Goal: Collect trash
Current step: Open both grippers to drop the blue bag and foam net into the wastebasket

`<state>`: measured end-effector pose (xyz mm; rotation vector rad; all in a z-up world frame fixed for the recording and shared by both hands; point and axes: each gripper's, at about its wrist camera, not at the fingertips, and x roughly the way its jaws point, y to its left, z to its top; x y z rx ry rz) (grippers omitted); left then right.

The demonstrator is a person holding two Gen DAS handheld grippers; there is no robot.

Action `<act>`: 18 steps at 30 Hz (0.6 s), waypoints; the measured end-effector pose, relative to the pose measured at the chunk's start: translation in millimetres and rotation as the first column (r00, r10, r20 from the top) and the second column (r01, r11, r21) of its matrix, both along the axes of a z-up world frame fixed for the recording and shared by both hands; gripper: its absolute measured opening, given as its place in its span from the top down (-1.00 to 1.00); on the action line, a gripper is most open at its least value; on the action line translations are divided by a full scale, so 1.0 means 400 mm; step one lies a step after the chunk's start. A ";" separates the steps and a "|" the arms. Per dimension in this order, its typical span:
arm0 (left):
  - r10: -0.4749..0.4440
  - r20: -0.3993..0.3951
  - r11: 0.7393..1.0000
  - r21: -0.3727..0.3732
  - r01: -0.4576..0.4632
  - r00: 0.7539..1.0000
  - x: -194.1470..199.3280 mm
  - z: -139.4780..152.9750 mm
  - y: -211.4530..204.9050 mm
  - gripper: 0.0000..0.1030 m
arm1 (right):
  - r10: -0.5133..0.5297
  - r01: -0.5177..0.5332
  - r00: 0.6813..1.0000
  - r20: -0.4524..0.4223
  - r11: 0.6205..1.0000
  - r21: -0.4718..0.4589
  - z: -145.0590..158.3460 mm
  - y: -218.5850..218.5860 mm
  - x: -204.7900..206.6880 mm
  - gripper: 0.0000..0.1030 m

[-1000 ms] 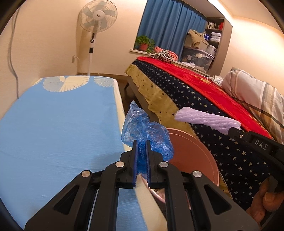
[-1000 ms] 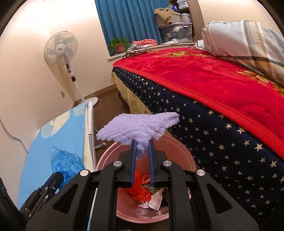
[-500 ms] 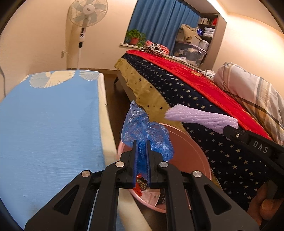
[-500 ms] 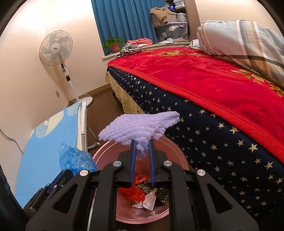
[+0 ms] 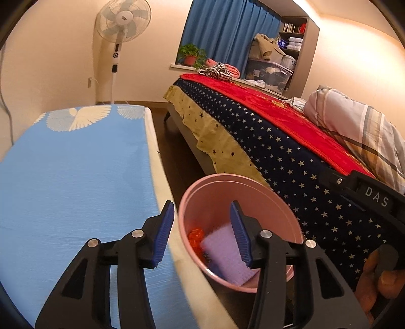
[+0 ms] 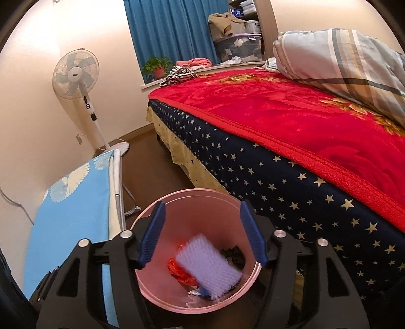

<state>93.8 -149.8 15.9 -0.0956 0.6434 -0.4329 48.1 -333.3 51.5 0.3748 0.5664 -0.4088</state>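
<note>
A pink trash bin (image 5: 243,184) stands on the floor between the blue-covered board and the bed; it also shows in the right wrist view (image 6: 202,194). A purple foam sheet (image 6: 208,272) lies inside on red wrapper scraps (image 6: 178,272), and it shows in the left wrist view too (image 5: 224,255). A bit of blue plastic (image 6: 203,291) peeks out under the sheet. My left gripper (image 5: 202,232) is open and empty over the bin's left rim. My right gripper (image 6: 202,234) is open and empty above the bin.
A blue-covered board (image 5: 76,177) lies on the left. A bed with a red blanket (image 6: 291,116) and star-patterned side (image 5: 291,162) is on the right, with a striped pillow (image 6: 341,58). A standing fan (image 5: 121,22) is by the far wall.
Both grippers opened. The blue plastic bag left my left gripper and the purple foam sheet left my right gripper; both now lie in the pink bin.
</note>
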 end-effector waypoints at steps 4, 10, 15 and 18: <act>0.032 0.027 0.999 0.010 -0.032 0.999 -0.024 0.023 0.039 -0.05 | 0.024 -0.024 1.000 0.017 1.000 -0.011 0.015 0.028 -0.014 -0.63; 0.082 0.072 0.995 0.045 -0.086 0.994 -0.069 0.048 0.103 -0.17 | 0.116 -0.113 0.993 0.034 0.990 -0.084 0.043 0.110 -0.027 -0.85; 0.150 0.099 0.985 0.068 -0.158 0.984 -0.100 0.045 0.166 -0.26 | 0.171 -0.166 0.985 0.033 0.978 -0.129 0.046 0.168 -0.041 -0.90; 0.194 0.123 0.975 0.085 -0.205 0.973 -0.123 0.031 0.204 -0.31 | 0.192 -0.185 0.981 0.034 0.972 -0.147 0.039 0.198 -0.052 -0.90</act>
